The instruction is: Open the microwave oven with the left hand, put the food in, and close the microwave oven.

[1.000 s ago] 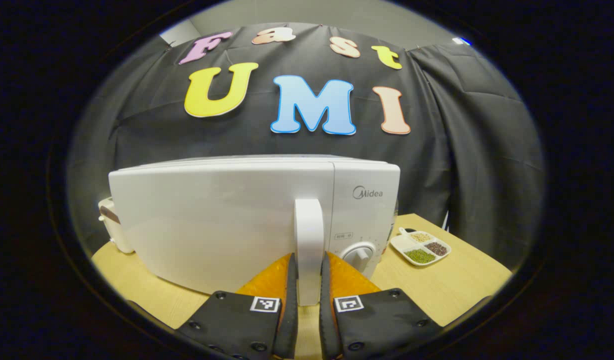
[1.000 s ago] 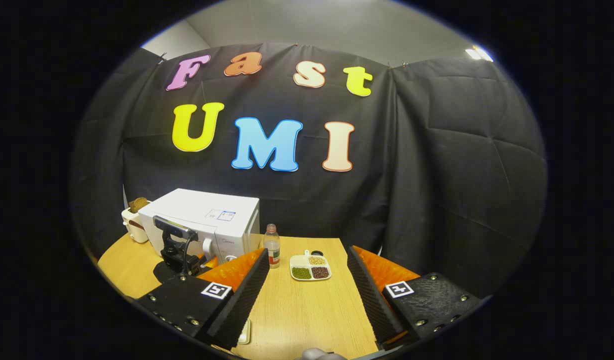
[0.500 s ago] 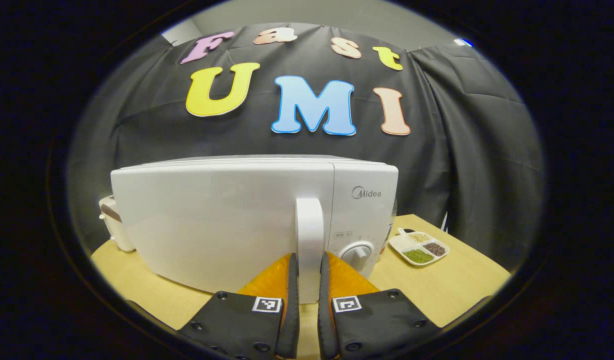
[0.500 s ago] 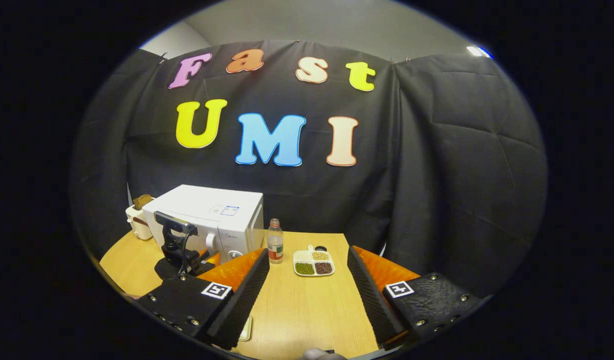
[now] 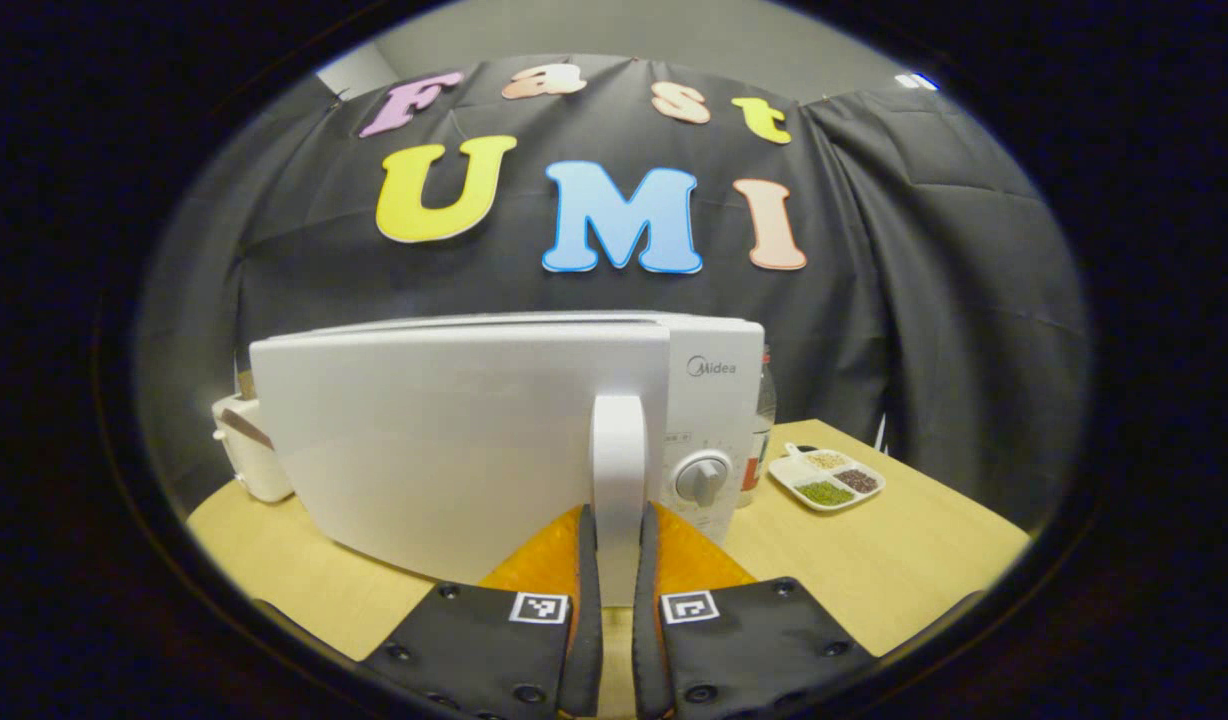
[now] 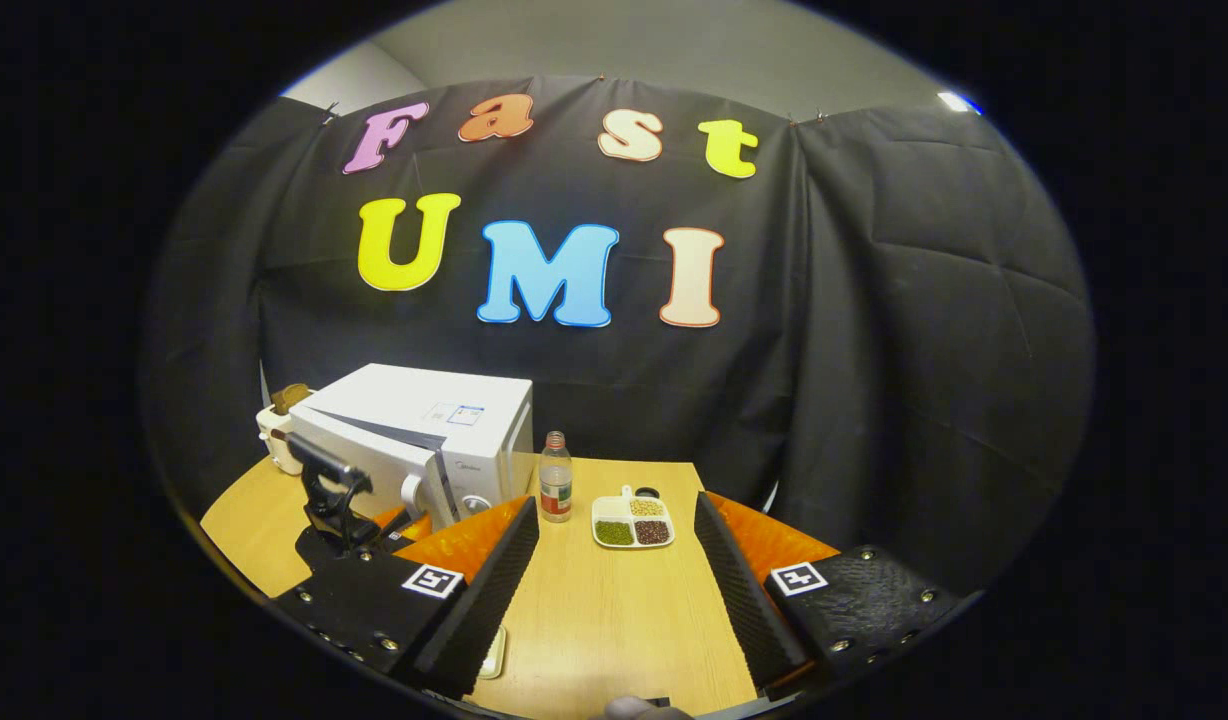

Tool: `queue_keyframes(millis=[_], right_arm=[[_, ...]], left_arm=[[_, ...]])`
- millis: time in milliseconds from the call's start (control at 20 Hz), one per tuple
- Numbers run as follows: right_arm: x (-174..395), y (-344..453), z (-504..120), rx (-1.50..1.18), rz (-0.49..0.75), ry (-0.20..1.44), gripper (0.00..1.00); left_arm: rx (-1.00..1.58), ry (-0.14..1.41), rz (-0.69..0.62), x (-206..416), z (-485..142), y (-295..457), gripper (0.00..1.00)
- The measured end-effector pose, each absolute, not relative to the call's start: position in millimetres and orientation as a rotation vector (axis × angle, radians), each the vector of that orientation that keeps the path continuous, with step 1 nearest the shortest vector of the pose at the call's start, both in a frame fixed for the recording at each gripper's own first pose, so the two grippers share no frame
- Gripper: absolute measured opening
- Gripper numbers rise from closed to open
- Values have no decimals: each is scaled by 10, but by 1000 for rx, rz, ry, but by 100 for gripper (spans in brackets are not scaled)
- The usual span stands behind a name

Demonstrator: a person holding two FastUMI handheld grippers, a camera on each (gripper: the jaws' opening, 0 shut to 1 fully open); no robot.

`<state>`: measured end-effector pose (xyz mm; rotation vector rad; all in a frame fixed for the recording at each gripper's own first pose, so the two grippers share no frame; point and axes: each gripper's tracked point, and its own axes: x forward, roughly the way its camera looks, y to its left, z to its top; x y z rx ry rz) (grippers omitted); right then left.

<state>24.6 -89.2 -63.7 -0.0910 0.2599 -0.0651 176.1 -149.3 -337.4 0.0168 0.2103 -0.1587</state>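
the left gripper (image 5: 614,590), at the bottom centre of the left gripper view, has both fingers pressed on the white door handle (image 5: 619,470) of the microwave oven (image 5: 494,430), which sits on the wooden table (image 5: 904,570) in the middle of that view. in the right gripper view the door (image 6: 359,455) stands slightly ajar at the lower left of the frame, a dark gap running along its top edge, so the step in hand looks like the opening pull. to do it well, i judge the pull should follow the door's arc around its hinge on the far left side, letting the wrist turn with the handle rather than dragging straight back, which could slide the whole oven on the table or make the pads slip off the smooth handle. the grip sits low on the handle, so steady pressure matters. the right gripper (image 6: 614,590) waits with its fingers wide apart over bare table at the bottom of the right gripper view, holding nothing. the food appears to be the divided dish (image 6: 632,522) with green, pale and dark grains, lying on the table at the centre of that view, to the right of the oven. a bottle (image 6: 555,478) stands upright between the oven and the dish, close to the path the dish would take toward the cavity, and could be knocked. a toaster (image 5: 249,455) sits at the left behind the door's hinge side and might limit how far the door swings.
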Motion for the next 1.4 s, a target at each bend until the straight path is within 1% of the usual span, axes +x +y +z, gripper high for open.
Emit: queue_keyframes(millis=[50, 200, 350, 450, 550, 600, 700, 750, 850, 900, 950, 1000, 1050, 1150, 1200, 1300, 1400], right_arm=[[257, -847, -686, -89, -54, 266, 96], [277, -663, -862, -65, -7, 300, 96], [265, -421, -1002, -34, 42, 328, 96], [250, -209, -1038, -30, 82, 336, 96], [233, -41, -1039, -50, 119, 331, 96], [228, 51, -1030, -56, 139, 332, 96], [214, 232, -1017, -69, 169, 326, 96], [213, 314, -1016, -70, 184, 325, 96], [186, 496, -1000, -75, 213, 323, 96], [183, 576, -985, -83, 225, 320, 96], [167, 656, -988, -90, 239, 319, 96], [150, 736, -981, -97, 251, 316, 96], [139, 799, -981, -104, 261, 313, 96], [110, 961, -1029, -99, 285, 318, 96], [92, 1062, -1065, -95, 300, 321, 96], [66, 1231, -1151, -91, 325, 331, 96], [45, 1382, -1216, -80, 348, 335, 96]], left_arm=[[7, 210, -158, 1563, -3385, -1412, 20], [80, 222, -148, 1017, -3386, -1127, 31], [174, 272, -100, 594, -3425, -740, 34], [187, 293, -62, 412, -3487, -492, 42], [174, 320, -40, 231, -3547, -231, 55], [150, 315, -29, 157, -3523, -117, 72], [129, 288, -5, 45, -3402, 93, 81], [132, 292, 16, 5, -3435, 210, 85], [123, 292, 39, -92, -3410, 381, 97], [127, 293, 56, -125, -3404, 476, 90], [132, 288, 78, -173, -3374, 587, 97], [130, 279, 100, -221, -3335, 687, 90], [122, 274, 116, -252, -3293, 792, 90], [123, 270, 142, -332, -3225, 991, 98], [132, 266, 154, -359, -3199, 1078, 94], [130, 263, 165, -464, -3141, 1208, 93], [127, 267, 184, -561, -3126, 1376, 94]])
